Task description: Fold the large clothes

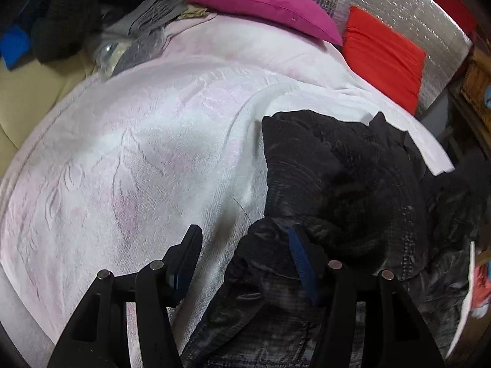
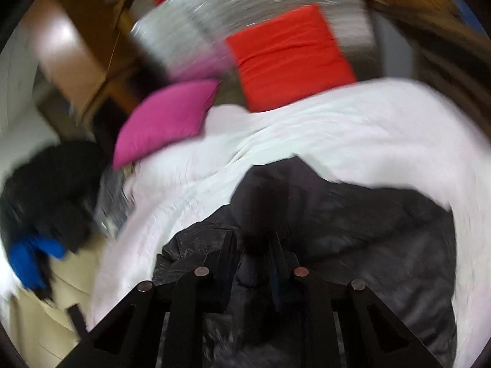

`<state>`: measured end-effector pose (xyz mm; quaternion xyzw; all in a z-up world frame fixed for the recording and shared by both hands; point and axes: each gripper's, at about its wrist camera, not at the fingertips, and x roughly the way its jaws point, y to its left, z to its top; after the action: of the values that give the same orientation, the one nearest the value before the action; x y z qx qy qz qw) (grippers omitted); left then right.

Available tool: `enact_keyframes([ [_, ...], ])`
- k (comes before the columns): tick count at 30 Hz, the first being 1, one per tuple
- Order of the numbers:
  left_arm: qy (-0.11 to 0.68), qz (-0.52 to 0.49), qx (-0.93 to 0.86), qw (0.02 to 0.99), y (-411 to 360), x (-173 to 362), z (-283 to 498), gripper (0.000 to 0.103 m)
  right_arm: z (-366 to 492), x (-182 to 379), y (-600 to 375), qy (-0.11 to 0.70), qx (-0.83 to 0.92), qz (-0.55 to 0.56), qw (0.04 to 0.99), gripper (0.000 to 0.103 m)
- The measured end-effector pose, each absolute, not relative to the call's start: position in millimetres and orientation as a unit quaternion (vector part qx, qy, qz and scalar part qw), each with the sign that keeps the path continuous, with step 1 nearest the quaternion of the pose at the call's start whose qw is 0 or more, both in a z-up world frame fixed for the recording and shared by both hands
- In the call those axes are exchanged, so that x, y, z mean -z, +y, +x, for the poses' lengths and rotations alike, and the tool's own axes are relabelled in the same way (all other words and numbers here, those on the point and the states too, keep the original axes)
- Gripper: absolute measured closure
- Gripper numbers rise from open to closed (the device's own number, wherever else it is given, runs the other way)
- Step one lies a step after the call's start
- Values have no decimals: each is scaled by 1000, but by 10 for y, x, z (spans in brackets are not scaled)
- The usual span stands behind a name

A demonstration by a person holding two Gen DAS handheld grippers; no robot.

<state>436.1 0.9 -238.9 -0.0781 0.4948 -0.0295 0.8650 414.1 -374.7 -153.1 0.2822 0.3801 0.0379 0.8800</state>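
Note:
A large black jacket [image 1: 337,184] lies crumpled on a white and pale pink blanket [image 1: 138,138], toward its right side. My left gripper [image 1: 245,242] hovers open at the jacket's near left edge. Its left finger [image 1: 190,245] is over bare blanket, while the right finger [image 1: 299,245] rests against the dark cloth. In the blurred right wrist view, my right gripper [image 2: 253,245] has its jaws close together, with a bunch of the black jacket [image 2: 368,230] pinched between them. The blanket [image 2: 337,122] spreads out beyond it.
A magenta cushion [image 1: 260,3] and a red cushion [image 1: 383,55] lean at the blanket's far edge against a silver foil backing [image 1: 399,0]. A pile of dark clothes [image 1: 61,24] with something blue [image 1: 12,46] sits at far left on a beige seat [image 1: 30,92].

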Motion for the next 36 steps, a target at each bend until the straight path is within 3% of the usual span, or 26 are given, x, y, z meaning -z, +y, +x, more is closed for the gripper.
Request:
enact_keyframes([
  [10, 481, -34, 9, 876, -142, 2433, 4287, 44, 3384, 2540, -4527, 376, -87, 479, 788, 80],
  [12, 476, -27, 8, 879, -151, 2433, 4271, 43, 3367, 2663, -4579, 376, -95, 508, 769, 75],
  [13, 475, -26, 8, 880, -149, 2432, 4266, 43, 3361, 2697, -4609, 373, -93, 517, 765, 57],
  [14, 475, -25, 9, 880, -144, 2434, 4267, 43, 3361, 2710, -4625, 369, -93, 523, 763, 23],
  [15, 475, -25, 10, 880, -142, 2435, 4267, 43, 3374, 2711, -4621, 364, -90, 526, 763, 16],
  [19, 478, -32, 10, 878, -126, 2447, 4276, 42, 3447, 2679, -4664, 338, -70, 515, 785, 16],
  [25, 476, -27, 13, 879, -130, 2454, 4280, 42, 3830, 2872, -4662, 376, -40, 506, 775, 22],
  [27, 478, -30, 15, 878, -113, 2463, 4295, 42, 3909, 2899, -4626, 384, -33, 498, 777, 32],
  [29, 479, -30, 15, 877, -106, 2476, 4308, 42, 3995, 2908, -4555, 380, -46, 503, 775, 58],
  [30, 480, -29, 14, 877, -106, 2480, 4312, 42, 4030, 2891, -4511, 377, -53, 501, 777, 63],
  [33, 478, -23, 14, 878, -120, 2488, 4312, 42, 4124, 2873, -4388, 379, -53, 475, 793, 64],
  [34, 478, -22, 14, 878, -123, 2488, 4310, 42, 4137, 2895, -4356, 383, -49, 467, 795, 69],
  [35, 478, -21, 15, 878, -123, 2487, 4309, 42, 4145, 2914, -4318, 386, -40, 454, 802, 81],
  [36, 478, -22, 16, 878, -118, 2486, 4308, 42, 4137, 2904, -4284, 387, -30, 439, 811, 83],
])
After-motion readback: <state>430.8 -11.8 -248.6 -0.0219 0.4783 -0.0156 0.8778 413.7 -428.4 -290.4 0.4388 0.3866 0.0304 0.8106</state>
